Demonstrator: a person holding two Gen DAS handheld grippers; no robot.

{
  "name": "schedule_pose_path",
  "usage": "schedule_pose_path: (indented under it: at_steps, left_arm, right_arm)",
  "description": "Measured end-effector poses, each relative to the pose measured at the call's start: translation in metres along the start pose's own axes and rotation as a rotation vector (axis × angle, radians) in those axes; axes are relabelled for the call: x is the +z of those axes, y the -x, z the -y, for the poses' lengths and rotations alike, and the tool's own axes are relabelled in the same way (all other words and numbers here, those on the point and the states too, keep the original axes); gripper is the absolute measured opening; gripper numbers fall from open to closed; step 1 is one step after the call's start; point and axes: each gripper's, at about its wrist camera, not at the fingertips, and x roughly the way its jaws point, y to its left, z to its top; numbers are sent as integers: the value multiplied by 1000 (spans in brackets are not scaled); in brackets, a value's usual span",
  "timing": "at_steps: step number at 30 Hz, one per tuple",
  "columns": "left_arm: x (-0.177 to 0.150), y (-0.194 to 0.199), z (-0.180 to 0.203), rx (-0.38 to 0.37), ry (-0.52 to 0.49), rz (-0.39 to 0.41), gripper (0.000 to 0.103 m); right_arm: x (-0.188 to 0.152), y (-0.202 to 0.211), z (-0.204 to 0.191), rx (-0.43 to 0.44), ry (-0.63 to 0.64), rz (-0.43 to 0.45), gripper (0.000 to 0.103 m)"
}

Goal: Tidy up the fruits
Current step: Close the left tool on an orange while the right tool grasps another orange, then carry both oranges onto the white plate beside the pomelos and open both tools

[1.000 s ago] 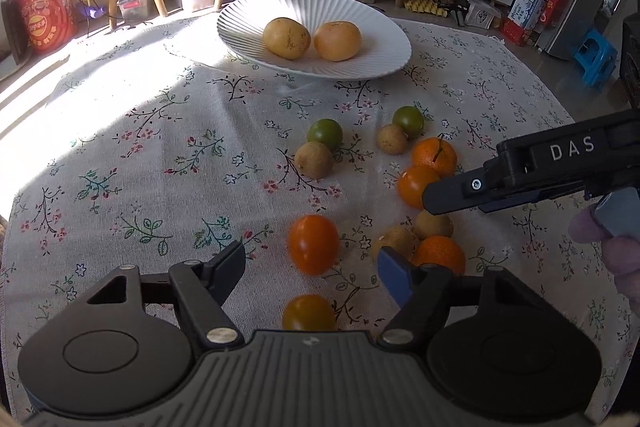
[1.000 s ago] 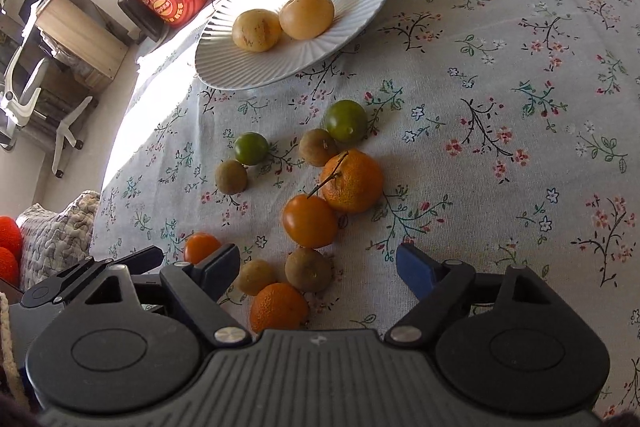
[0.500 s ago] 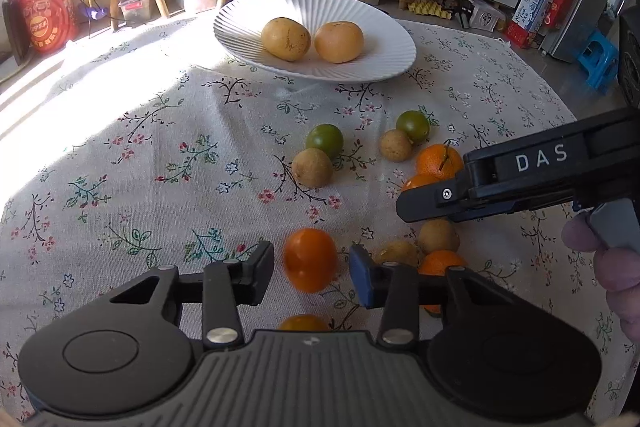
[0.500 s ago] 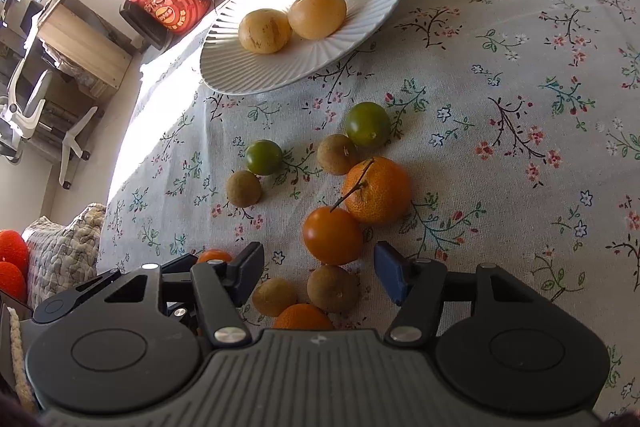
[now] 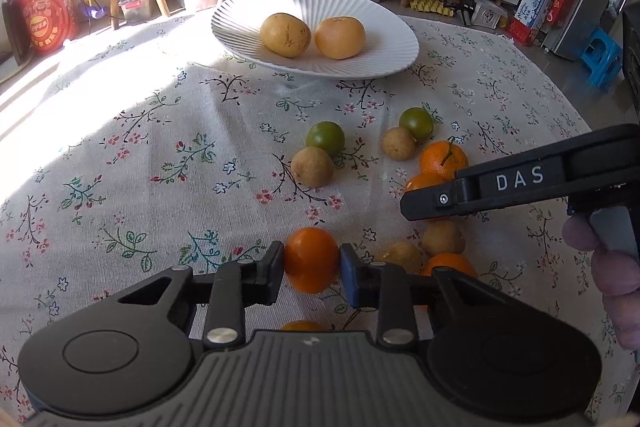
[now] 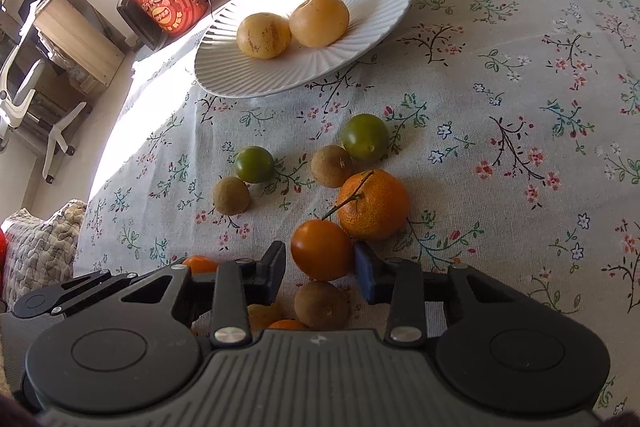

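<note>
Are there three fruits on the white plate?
No, the white plate holds only two: a yellowish fruit and a pale orange one.

Black ribbed left tool with one blue pad; right tool alike, lettered "DAS".

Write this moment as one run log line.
left gripper: shut on small orange fruit | right gripper: closing around smooth orange fruit | white plate: two fruits

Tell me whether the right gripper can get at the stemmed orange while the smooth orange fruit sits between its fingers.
Probably not yet. The right gripper has the smooth orange fruit between its fingers, directly before the stemmed orange, which touches it. That fruit would have to go first.
</note>
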Motion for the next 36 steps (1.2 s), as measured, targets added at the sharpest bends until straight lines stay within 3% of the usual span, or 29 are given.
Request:
schedule_pose_path:
  at_steps: [17, 36]
  left_arm:
    - [2, 7, 4, 14, -25, 21, 15]
    - [21, 24, -1, 18, 3, 108, 15]
  right_arm:
    - [-1, 9, -8, -21, 61, 20, 30]
    - [8, 34, -10, 49, 47, 78, 30]
